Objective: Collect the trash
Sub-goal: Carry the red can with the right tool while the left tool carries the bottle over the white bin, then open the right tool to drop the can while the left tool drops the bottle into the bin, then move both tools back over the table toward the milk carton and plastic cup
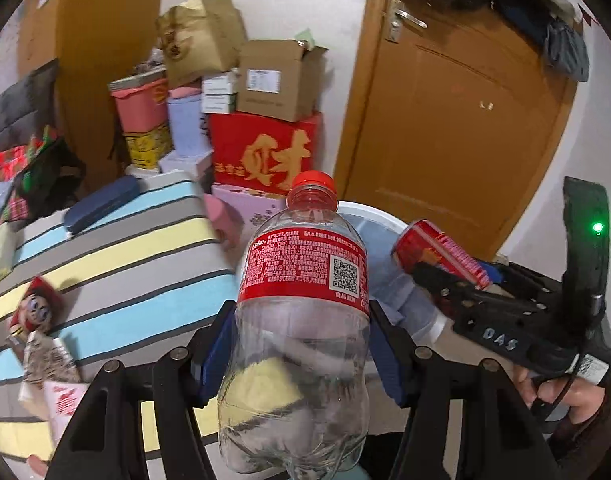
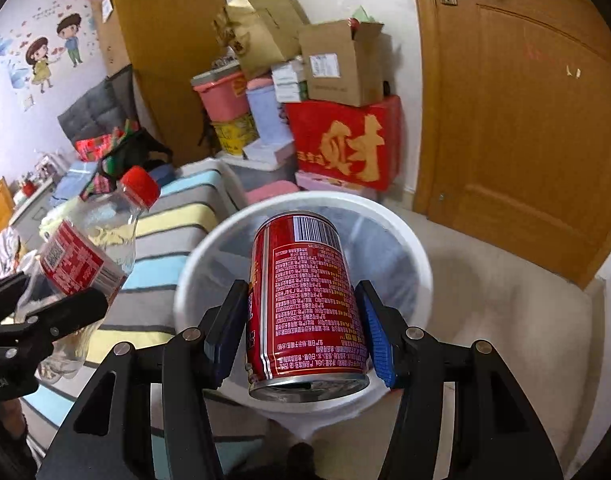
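Bottle (image 1: 301,320), clear plastic, empty, red cap and red label, clamped between the blue pads of the left gripper (image 1: 301,352); cap pointing away from the camera, body roughly along the fingers. Seen from the right wrist view, same bottle (image 2: 85,248) tilted, cap up and to the right, over the striped bed (image 2: 173,224). Can (image 2: 305,300), red with small print and a barcode, pinched at its sides by the right gripper (image 2: 305,336); silver end toward the camera, held just above the mouth of a white bin (image 2: 193,264) with a clear liner. From the left wrist view, can (image 1: 437,252) to the right of the bottle, the right gripper (image 1: 461,280) gripped by a hand (image 1: 553,392) at lower right, bin rim (image 1: 369,212) showing behind the bottle's shoulder. Bin on pale floor between bed edge and wooden door (image 2: 525,140). Stack of cardboard boxes (image 2: 341,68), a red box with gold lettering (image 2: 345,144) and pink and blue containers piled against the wall beyond the bin.
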`<state>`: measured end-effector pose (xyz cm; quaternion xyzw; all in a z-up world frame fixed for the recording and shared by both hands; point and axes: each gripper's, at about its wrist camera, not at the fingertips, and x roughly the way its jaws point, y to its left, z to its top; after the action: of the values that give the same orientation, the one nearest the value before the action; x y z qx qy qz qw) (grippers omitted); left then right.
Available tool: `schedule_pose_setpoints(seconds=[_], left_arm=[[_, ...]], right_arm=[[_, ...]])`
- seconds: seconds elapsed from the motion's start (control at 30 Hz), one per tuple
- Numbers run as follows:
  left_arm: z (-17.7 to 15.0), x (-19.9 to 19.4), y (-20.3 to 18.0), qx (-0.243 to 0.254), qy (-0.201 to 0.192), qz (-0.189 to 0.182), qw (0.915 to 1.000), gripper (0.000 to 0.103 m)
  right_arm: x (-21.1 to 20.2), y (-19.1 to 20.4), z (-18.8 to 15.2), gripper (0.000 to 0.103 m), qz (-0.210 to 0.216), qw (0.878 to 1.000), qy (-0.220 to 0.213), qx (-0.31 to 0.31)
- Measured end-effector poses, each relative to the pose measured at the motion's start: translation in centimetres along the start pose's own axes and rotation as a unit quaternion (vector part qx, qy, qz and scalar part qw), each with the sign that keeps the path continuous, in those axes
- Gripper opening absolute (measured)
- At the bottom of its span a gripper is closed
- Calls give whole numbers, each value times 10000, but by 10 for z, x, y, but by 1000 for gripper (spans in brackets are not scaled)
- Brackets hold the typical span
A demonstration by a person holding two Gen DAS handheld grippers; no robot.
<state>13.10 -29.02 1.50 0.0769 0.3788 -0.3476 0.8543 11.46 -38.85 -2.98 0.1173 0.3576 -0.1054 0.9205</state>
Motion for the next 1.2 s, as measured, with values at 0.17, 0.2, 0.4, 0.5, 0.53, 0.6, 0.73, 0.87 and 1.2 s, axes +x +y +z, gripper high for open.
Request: schedule_pose_setpoints(seconds=[0.17,0.2,0.4,0.5,0.53,0.6,0.73,0.87,1.2], left_arm=[[7,23,-15,114,129,-15,9999,63],[7,28,-16,115,170,-40,9998,63],[11,53,-22,165,368,57,9992,63],[13,61,-21,159,406,98,9990,63],[13,62,-21,164,406,83,9990,63],[13,64,-20,140,406,84,9990,63],[14,61,-18,146,293,107,9994,65],[14,54,-11,41,215,73,9997,68],[4,23,2,-43,27,310,9995,68]], right_arm=[[12,-13,-1,56,-145,9997,184,-20],[15,-15,-1,56,-194,9995,231,-25],[26,-24,0,56,-281,9988,389,-86],[34,-26,2,56,-341,9981,489,-129],[37,-26,2,56,-358,9978,531,-167],[39,-25,2,56,-378,9975,549,-219],[37,-25,1,58,-465,9972,499,-299],[34,-25,2,62,-472,9973,471,-299],[18,-15,3,62,-411,9988,204,-169]])
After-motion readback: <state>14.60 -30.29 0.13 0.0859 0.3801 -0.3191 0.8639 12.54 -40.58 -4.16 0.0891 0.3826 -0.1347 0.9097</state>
